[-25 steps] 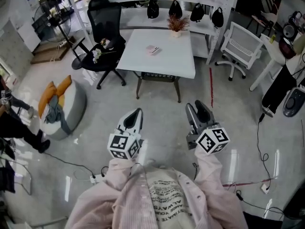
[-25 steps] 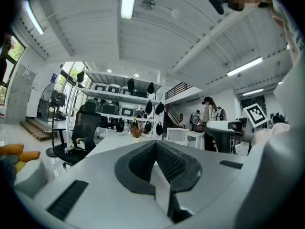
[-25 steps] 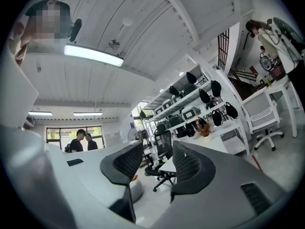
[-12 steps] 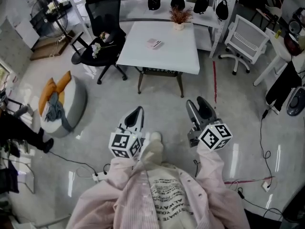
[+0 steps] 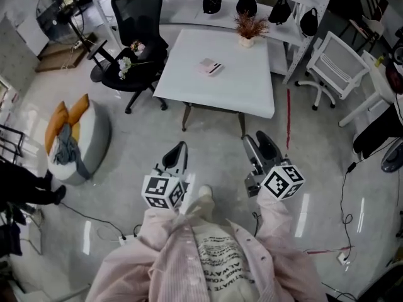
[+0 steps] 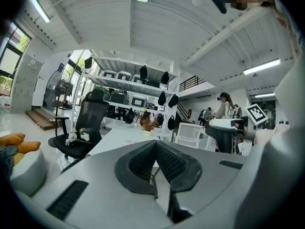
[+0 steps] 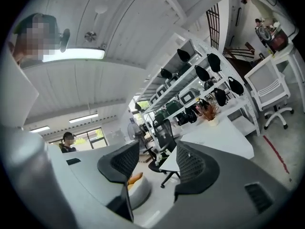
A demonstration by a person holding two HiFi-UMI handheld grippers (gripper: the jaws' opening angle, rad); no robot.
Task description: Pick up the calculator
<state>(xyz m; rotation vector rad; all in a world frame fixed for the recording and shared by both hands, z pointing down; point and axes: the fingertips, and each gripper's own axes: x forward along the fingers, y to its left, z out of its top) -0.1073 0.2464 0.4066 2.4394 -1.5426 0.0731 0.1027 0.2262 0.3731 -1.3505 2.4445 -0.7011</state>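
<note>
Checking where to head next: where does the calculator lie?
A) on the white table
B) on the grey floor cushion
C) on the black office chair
A: the calculator lies flat on the white table, toward its far side.

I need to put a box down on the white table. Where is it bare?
The table is mostly bare: the whole near half, from the calculator to the near edge, and the strip between the calculator and the edge towards the white chair. The only other clutter is the plant at the far edge.
</note>
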